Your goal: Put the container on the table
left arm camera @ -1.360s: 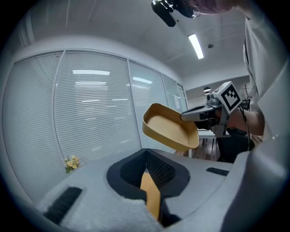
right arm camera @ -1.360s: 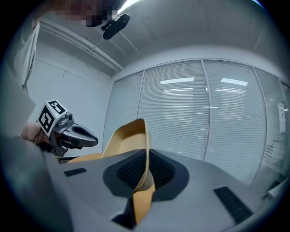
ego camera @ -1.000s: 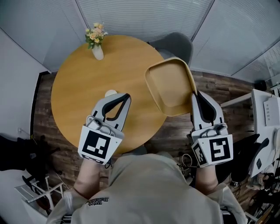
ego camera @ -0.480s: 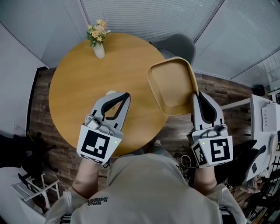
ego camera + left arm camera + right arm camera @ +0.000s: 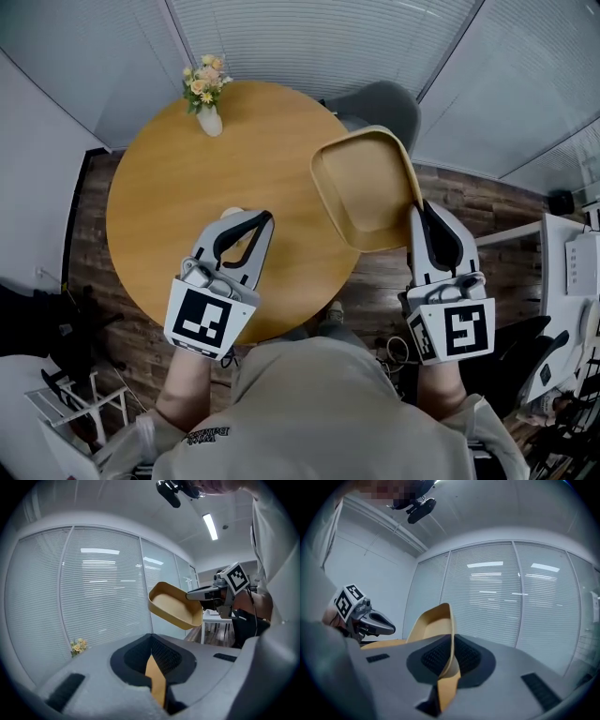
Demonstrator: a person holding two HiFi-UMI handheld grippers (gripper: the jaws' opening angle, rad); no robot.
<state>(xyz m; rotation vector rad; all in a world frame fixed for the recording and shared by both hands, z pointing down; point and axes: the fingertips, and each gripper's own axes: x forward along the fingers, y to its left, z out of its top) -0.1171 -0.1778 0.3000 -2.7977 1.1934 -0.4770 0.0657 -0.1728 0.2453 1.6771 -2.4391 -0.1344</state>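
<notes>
Little has changed in the last second, and the task is still in its carrying stage. At the far left of the round wooden table a vase of flowers stands near the edge, well apart from the action. The left gripper hovers over the near part of the table with its jaws drawn together and nothing held. The tan sliver in the slit between them is probably just the table top seen through the gap. It has drifted slightly back toward the person, and a small white object peeks out beside it, too hidden to identify.

Further right, the container, a shallow tan tray with rounded corners, hangs tilted in the air. It sits partly over the table's right edge and partly over the wooden floor, about where it was a second ago. The left gripper view confirms that the container is raised clear of any surface. The right gripper keeps its jaws clamped on the container's near right rim, and its own view shows the thin wall pinched between the pads. A grey chair stands behind the tray.

The container still needs to be moved left over the table, levelled and lowered.
</notes>
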